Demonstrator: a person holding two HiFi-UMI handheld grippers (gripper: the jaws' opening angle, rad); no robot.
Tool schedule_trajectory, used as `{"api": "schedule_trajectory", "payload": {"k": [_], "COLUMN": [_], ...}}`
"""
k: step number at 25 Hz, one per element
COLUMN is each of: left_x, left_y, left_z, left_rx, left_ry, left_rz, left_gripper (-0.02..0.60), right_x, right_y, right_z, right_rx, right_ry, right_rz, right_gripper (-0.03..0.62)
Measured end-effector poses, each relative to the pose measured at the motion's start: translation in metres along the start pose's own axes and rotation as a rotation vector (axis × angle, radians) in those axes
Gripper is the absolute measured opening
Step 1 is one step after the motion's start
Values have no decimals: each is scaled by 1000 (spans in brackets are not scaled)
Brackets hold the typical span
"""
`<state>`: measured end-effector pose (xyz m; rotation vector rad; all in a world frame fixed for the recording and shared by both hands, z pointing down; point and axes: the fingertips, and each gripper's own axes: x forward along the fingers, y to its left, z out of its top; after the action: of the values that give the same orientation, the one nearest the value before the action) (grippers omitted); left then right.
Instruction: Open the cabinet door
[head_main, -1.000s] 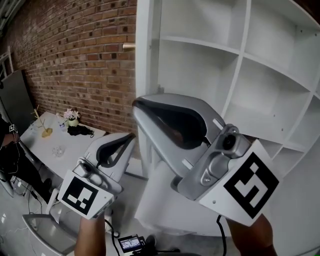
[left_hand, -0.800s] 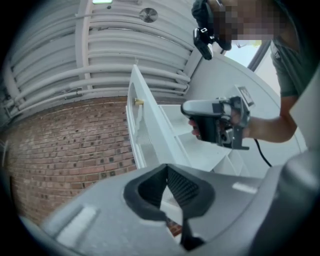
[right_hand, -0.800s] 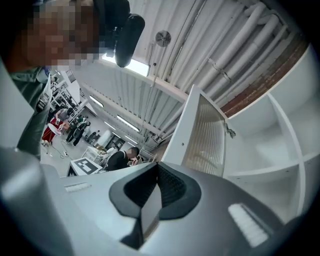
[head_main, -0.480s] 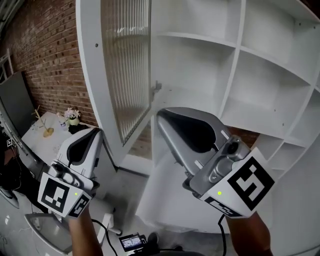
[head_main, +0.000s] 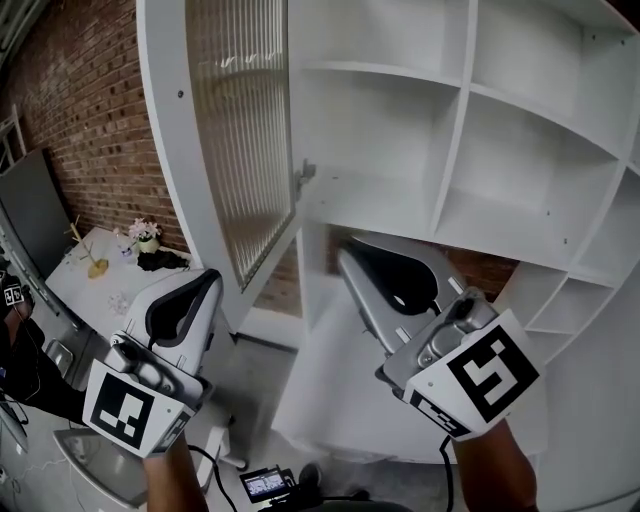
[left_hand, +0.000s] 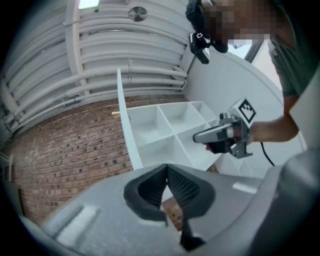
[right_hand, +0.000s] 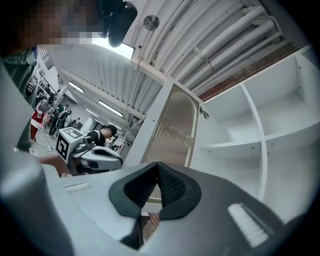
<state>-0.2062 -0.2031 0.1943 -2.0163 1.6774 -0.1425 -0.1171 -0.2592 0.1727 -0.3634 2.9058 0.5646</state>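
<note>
Head view: seeing the door (head_main: 165, 150) swung wide to the left, well off the cabinet (head_main: 470, 120), its bare white shelves showing. Judging the opening as good as done. Finding the left claw (head_main: 200, 290) closed and empty, low beside the door's bottom corner, touching nothing. Finding the right claw (head_main: 365, 262) closed and empty too, in front of the lower shelves. If wanting more swing, nudging the white frame rather than the ribbed glass, and pushing slowly so the hinges are not straining. When pulling back, minding the door's lower edge just beside the left claw.

Left claw view: looking along pads (left_hand: 187, 187) meeting at the tip, nothing between. Seeing the door (left_hand: 127, 125) edge-on, the right claw (left_hand: 220, 135) beyond it, apart from the shelves.

Right claw view: pads (right_hand: 170, 185) pressing together on nothing; the door (right_hand: 175, 130) standing ahead, the left claw (right_hand: 95, 157) past it.

Room: noting a brick wall (head_main: 90, 100), a table (head_main: 75, 290) with flowers well to the left, grey floor (head_main: 250, 370) below, and pipes (left_hand: 125, 50) running overhead.
</note>
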Motion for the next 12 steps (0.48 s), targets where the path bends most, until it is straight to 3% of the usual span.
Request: {"api": "schedule_trajectory", "payload": {"k": [3,7,12], "left_x": [6,12,30], "left_y": [-14,-23,-43], "left_z": [11,0,18], "left_rx": [-3,15,-3], "left_ry": [-22,52,-18], "left_rz": [-31,-31,-91], "left_gripper": [2,2,2], "right_x": [-10,-20,-32], "right_y": [-6,-13,-22], "right_z": [-6,-14,-19], "right_rx": [8,18,28], "right_ry": [11,20,29], "right_rz": [-17,-29,-46], "right_gripper": [6,6,6]}}
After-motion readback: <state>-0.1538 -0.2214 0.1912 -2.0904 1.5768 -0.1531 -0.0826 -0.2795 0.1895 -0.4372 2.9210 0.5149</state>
